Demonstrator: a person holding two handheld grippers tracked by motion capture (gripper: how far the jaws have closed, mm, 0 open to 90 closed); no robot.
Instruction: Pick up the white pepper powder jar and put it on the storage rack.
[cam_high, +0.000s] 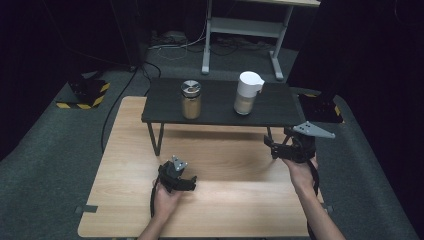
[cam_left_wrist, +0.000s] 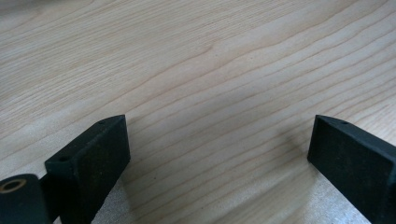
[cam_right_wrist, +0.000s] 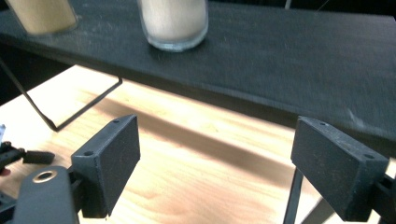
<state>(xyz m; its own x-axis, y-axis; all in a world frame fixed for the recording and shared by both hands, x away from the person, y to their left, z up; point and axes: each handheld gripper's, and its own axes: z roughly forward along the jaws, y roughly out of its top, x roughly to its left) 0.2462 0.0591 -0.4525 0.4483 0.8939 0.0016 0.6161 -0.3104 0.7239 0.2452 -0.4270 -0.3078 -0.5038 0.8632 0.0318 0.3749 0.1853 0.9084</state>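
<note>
Both grippers were spread wide with nothing between the jaws. The left gripper hung low over the wooden table around 7 o'clock, the right gripper around 4 o'clock by the black shelf, which carried a metal-lidded jar and a white-capped jar.

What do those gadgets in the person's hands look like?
Both are black. The left gripper and the right gripper each carry a grey three-cornered plate on top and trail a black cable. Each ends in two flat, blocky black jaws with small screw holes. The forearms are bare, with no sleeves in sight.
</note>
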